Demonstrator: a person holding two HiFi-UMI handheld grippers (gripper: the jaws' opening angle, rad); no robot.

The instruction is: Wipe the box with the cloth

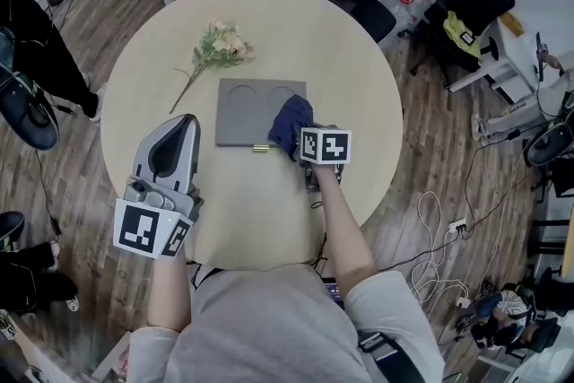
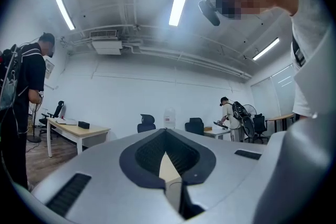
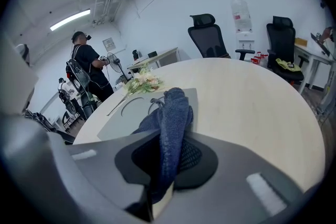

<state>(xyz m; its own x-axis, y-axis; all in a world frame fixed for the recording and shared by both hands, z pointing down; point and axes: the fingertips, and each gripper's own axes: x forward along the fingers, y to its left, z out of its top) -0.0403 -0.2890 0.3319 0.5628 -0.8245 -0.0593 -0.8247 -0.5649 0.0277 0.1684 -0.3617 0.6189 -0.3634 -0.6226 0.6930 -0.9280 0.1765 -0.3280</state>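
The right gripper [image 3: 167, 140] pinches the cloth [image 3: 171, 112], which rests on the box [image 3: 127, 118] just ahead; the left gripper [image 2: 167, 132] is closed and empty.

The right half of the bench [image 1: 363, 76] is bare, so my right tool [image 1: 303, 143], clamped on the cloth [image 1: 291, 117], has open room to that side and toward the far rim. The box [image 1: 242, 112] fills the middle, and the flowers [image 1: 220, 45] lie just past its far left corner, crowding that approach. My left tool [image 1: 184, 123], jaws together, is just beside the box's near left corner. The near strip between both tools lies free.
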